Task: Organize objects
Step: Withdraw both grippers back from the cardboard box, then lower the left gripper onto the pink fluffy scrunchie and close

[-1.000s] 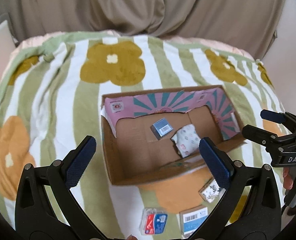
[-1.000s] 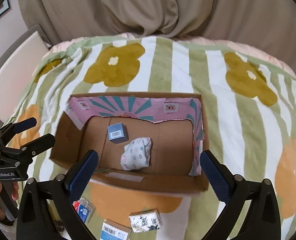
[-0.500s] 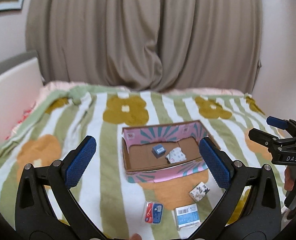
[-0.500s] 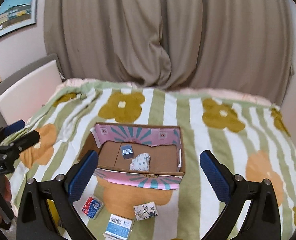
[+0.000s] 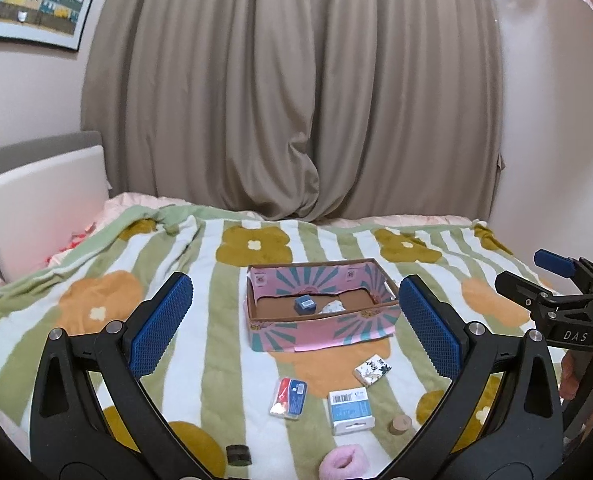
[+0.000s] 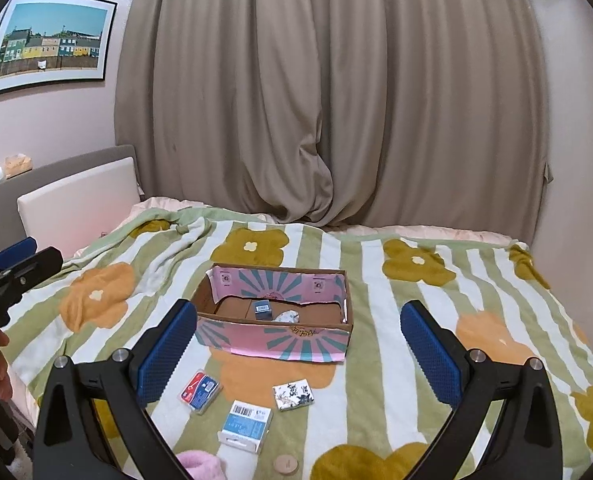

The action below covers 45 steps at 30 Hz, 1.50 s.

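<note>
An open cardboard box [image 5: 320, 330] [image 6: 276, 342] with pink and teal sides sits mid-bed. In it lie a small blue box [image 5: 305, 304] [image 6: 262, 310] and a white patterned packet [image 5: 332, 307] [image 6: 286, 316]. In front of it lie a red-and-blue card pack [image 5: 288, 397] [image 6: 199, 390], a blue-and-white carton [image 5: 350, 410] [image 6: 245, 426], a floral packet [image 5: 372, 369] [image 6: 293, 394], a wooden disc [image 5: 400, 425] [image 6: 285, 463], a dark round lid [image 5: 238, 455] and a pink fluffy ring [image 5: 342, 466] [image 6: 198, 465]. My left gripper [image 5: 296, 336] and right gripper [image 6: 298, 354] are open, empty, held high and back from the box.
The floral striped blanket [image 5: 200, 320] covers the bed. A padded headboard [image 5: 40, 200] stands at the left, curtains [image 5: 296, 100] behind, a wall to the right. Each gripper shows at the edge of the other's view, the right [image 5: 556, 300] and the left [image 6: 12, 268].
Both grippers have pulled up and back from above the box, so the whole bed and the loose items near its front edge now show. Both stay open; nothing was picked up.
</note>
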Available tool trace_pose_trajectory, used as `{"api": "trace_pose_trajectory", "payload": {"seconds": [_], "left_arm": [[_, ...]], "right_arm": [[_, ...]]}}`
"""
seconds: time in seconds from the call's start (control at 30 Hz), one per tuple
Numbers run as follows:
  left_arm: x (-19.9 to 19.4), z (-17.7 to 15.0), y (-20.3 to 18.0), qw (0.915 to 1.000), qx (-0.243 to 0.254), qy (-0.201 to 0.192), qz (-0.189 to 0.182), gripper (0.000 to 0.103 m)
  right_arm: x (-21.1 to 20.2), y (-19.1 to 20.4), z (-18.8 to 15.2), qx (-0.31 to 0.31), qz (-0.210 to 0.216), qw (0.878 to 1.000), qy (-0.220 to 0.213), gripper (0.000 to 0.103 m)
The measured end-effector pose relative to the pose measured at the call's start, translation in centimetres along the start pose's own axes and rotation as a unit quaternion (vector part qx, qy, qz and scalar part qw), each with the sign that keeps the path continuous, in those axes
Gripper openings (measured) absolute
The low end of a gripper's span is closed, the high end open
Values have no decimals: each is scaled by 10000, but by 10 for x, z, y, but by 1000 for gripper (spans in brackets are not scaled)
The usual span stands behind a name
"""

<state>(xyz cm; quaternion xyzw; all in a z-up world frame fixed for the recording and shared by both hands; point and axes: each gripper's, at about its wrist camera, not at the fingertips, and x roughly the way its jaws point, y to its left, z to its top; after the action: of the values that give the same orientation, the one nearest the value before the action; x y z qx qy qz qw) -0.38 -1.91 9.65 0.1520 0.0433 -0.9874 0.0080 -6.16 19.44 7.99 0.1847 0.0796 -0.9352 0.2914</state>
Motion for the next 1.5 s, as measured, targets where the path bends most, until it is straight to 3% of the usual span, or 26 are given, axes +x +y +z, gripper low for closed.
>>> {"api": "trace_pose_trajectory", "payload": {"seconds": [0.2, 0.5, 0.93, 1.13, 1.37, 1.5], "left_arm": [[-12, -26, -12, 9999, -129, 81, -13, 103], [28, -104, -37, 9929, -353, 1112, -245, 103], [100, -225, -37, 9637, -1004, 2462, -251, 103], [117, -253, -40, 9537, -1128, 2777, -263, 103], [130, -269, -43, 9480, -1198, 2938, -250, 102], [139, -277, -46, 9443, -1199, 3053, -278, 94]], "right_arm": [[-23, -5, -11, 108, -32, 9998, -135, 102], [-40, -12, -25, 165, -87, 9997, -157, 102], [-40, -19, -40, 215, -45, 9998, -20, 102], [-37, -21, -47, 281, 28, 9995, 112, 102], [-36, -23, -53, 289, 76, 9994, 190, 102], [-36, -25, -53, 322, 93, 9993, 190, 102]]}}
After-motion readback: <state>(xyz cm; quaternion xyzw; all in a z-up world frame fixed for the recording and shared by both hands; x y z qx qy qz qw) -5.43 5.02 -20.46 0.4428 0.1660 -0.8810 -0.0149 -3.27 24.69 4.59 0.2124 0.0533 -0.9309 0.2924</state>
